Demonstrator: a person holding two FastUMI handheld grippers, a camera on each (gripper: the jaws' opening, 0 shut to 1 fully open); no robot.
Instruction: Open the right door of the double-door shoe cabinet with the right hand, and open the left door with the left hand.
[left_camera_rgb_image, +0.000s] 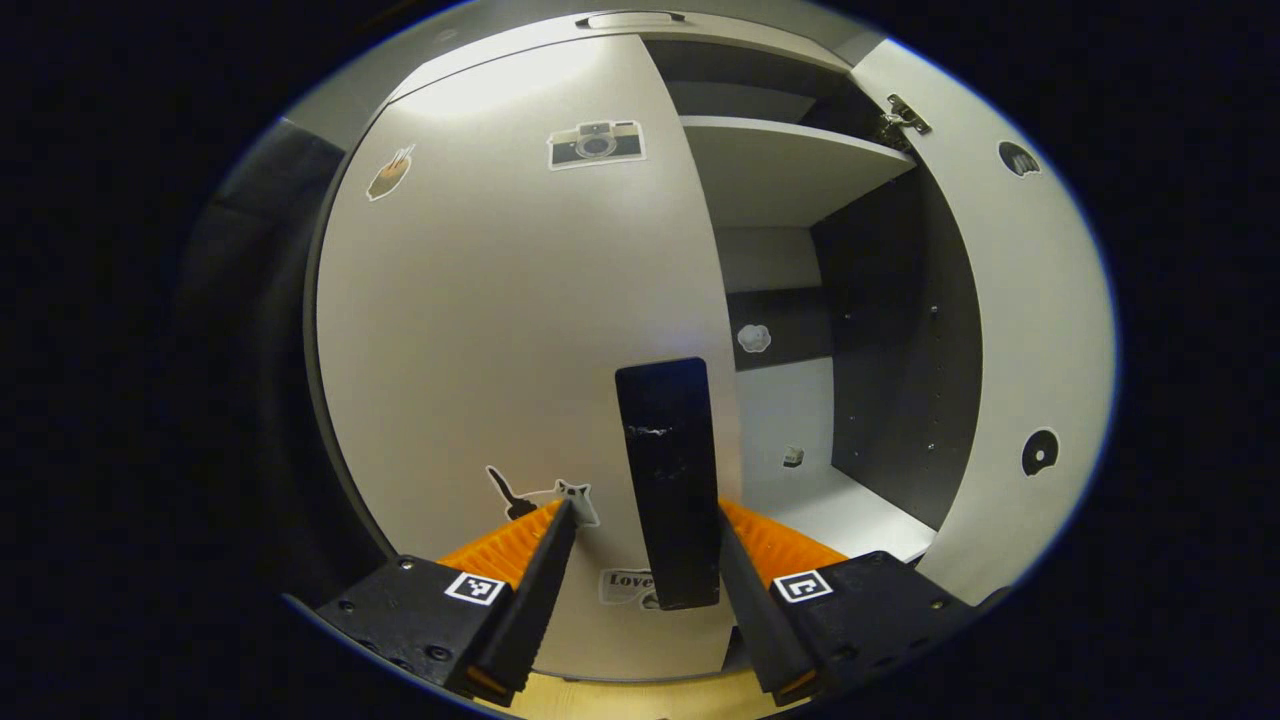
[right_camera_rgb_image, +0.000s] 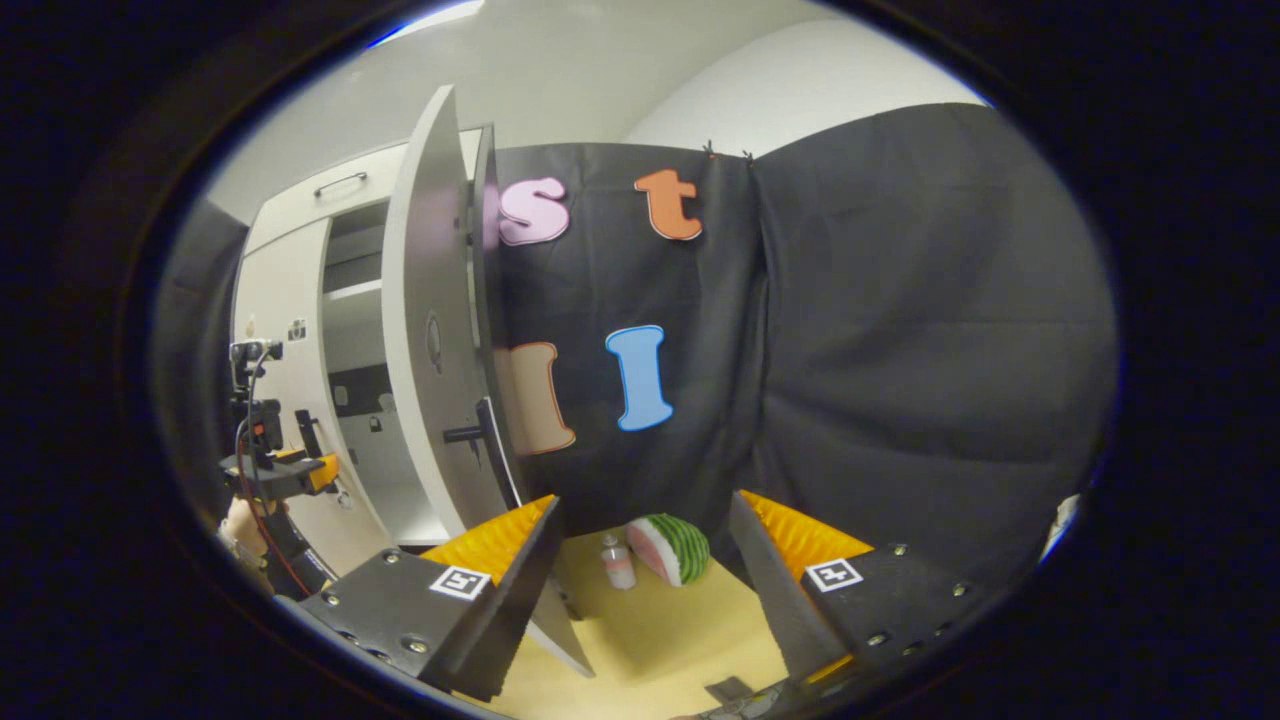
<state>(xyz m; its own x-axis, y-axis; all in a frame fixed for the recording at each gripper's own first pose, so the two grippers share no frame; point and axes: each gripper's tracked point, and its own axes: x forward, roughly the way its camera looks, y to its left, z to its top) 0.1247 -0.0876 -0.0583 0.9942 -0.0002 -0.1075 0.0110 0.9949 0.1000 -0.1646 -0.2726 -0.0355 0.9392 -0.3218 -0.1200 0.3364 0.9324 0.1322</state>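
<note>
The pale shoe cabinet's left door (left_camera_rgb_image: 500, 330) is closed and carries several stickers. Its black vertical handle (left_camera_rgb_image: 670, 480) stands between the fingers of my left gripper (left_camera_rgb_image: 648, 515), nearer the right finger; the jaws are open and not pressing on it. The right door (left_camera_rgb_image: 1030, 350) is swung open, baring shelves (left_camera_rgb_image: 790, 160) inside. In the right gripper view that open right door (right_camera_rgb_image: 430, 330) is seen nearly edge-on, its handle (right_camera_rgb_image: 480, 435) sticking out. My right gripper (right_camera_rgb_image: 645, 510) is open, empty and clear of it. The left gripper (right_camera_rgb_image: 285, 470) shows by the left door (right_camera_rgb_image: 275, 300).
A watermelon-slice toy (right_camera_rgb_image: 670, 548) and a small bottle (right_camera_rgb_image: 618, 562) lie on the yellowish floor (right_camera_rgb_image: 660, 630) by the booth wall. A drawer with a handle (left_camera_rgb_image: 630, 18) tops the cabinet. A hand (right_camera_rgb_image: 240, 530) holds the left gripper.
</note>
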